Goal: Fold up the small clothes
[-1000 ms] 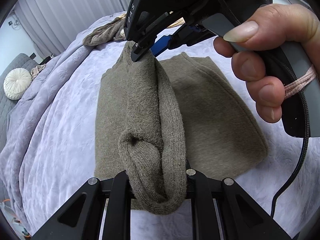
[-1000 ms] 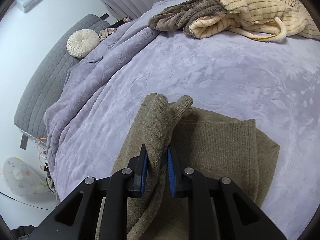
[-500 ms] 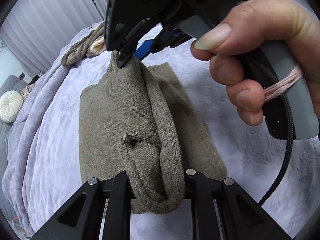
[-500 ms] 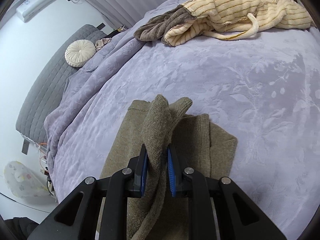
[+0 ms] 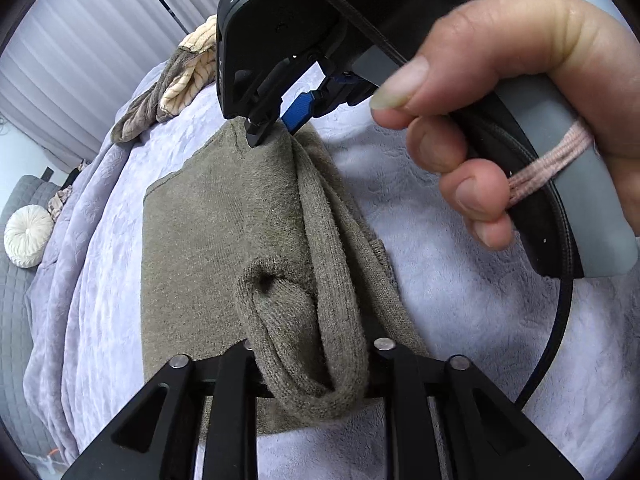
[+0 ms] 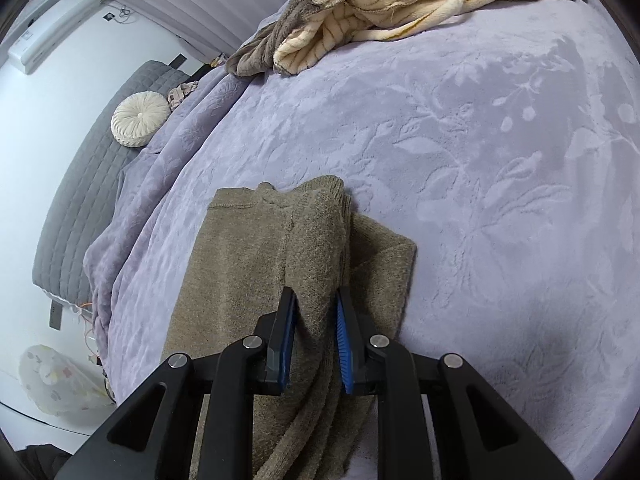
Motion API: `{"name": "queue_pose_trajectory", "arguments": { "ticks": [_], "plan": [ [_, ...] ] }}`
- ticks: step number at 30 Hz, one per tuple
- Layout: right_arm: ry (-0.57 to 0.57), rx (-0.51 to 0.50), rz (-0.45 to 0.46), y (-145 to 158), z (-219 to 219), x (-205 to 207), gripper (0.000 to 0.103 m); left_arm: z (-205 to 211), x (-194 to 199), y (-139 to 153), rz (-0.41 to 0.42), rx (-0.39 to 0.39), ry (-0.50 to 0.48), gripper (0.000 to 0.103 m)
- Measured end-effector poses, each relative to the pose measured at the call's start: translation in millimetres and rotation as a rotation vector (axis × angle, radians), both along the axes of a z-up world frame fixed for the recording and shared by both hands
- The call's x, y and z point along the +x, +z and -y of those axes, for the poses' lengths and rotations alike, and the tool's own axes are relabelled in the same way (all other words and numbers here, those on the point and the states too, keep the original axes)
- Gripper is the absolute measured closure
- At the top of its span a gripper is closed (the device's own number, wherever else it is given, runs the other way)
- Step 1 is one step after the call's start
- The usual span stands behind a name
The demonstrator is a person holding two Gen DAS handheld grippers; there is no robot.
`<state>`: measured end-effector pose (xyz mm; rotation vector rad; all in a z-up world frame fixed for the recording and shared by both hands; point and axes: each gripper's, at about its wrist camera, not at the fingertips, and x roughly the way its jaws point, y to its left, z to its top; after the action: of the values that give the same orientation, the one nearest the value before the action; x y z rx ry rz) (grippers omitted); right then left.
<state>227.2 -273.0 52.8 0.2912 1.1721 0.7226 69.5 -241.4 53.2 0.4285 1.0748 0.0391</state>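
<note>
Both cameras sit close above the olive sweater [image 5: 224, 240], each angled steeply down along its own jaws. The left-wrist view faces the right gripper [image 5: 276, 124] at the sweater's far end. The right-wrist view looks past the sweater [image 6: 248, 276] toward the striped garments [image 6: 400, 8]. Both share the sweater and lilac bed [image 6: 480, 160].

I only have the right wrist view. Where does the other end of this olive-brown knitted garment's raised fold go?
Observer: In the left wrist view, the rolled end of the olive-brown knitted garment sits between the left gripper's jaws, which have just been opening. Cloth hides its pads.
Operator: How does my right gripper look from there?
Observer: The right gripper tips down onto the fold's opposite end. Its jaws have just been opening, and one blue pad shows bare.
Operator: Anything near its handle?
Observer: The person's hand grips it, and a black cable hangs down from it.
</note>
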Motion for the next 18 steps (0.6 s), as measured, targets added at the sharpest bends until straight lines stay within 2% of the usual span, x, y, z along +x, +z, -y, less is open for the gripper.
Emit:
{"name": "queue_pose_trajectory", "arguments": {
  "ticks": [1, 2, 3, 5, 8, 10, 11, 12, 13, 14, 15, 18],
  "plan": [
    [-0.015, -0.006, -0.002, 0.5, 2.9, 0.3, 0.075, 0.8, -1.8, 1.5, -0.005, -0.013, 0.0, 0.048],
    [-0.026, -0.008, -0.003, 1.5, 6.3, 0.7, 0.066, -0.7, -3.3, 4.5, 0.008, -0.01, 0.016, 0.041],
    [-0.041, -0.008, -0.006, 3.5, 11.5, 0.6, 0.053, -3.2, -4.6, 6.5, 0.021, -0.012, 0.026, 0.033],
    [-0.079, -0.002, 0.012, 11.0, 23.1, -3.3, 0.042, -10.7, -8.9, 12.9, 0.002, -0.081, 0.022, 0.032],
    [-0.087, 0.0, 0.065, 32.6, 30.5, -15.3, 0.042, -27.7, -26.8, 31.2, -0.03, -0.256, -0.015, 0.032],
    [-0.055, 0.032, 0.145, 55.6, 27.6, -29.2, 0.042, -42.2, -41.9, 48.9, 0.009, -0.356, -0.04, 0.032],
    [-0.026, 0.074, 0.166, 65.1, 23.1, -34.8, 0.042, -50.2, -46.1, 56.1, 0.039, -0.379, -0.036, 0.032],
    [-0.002, 0.113, 0.166, 69.8, 17.6, -37.6, 0.038, -59.2, -47.3, 61.4, 0.067, -0.393, -0.021, 0.023],
    [0.026, 0.155, 0.145, 70.9, 9.5, -38.2, 0.035, -71.2, -44.6, 63.3, 0.087, -0.412, 0.009, 0.005],
    [0.056, 0.183, 0.105, 66.7, -1.1, -36.1, 0.027, -82.0, -40.8, 63.0, 0.099, -0.43, 0.042, 0.003],
    [0.075, 0.183, 0.072, 59.6, -10.9, -33.7, 0.026, -93.7, -35.8, 59.8, 0.102, -0.45, 0.085, 0.003],
    [0.072, 0.056, 0.025, 29.9, -27.7, -25.0, 0.026, -117.7, -18.2, 42.0, 0.045, -0.484, 0.151, 0.003]
  ]
}}
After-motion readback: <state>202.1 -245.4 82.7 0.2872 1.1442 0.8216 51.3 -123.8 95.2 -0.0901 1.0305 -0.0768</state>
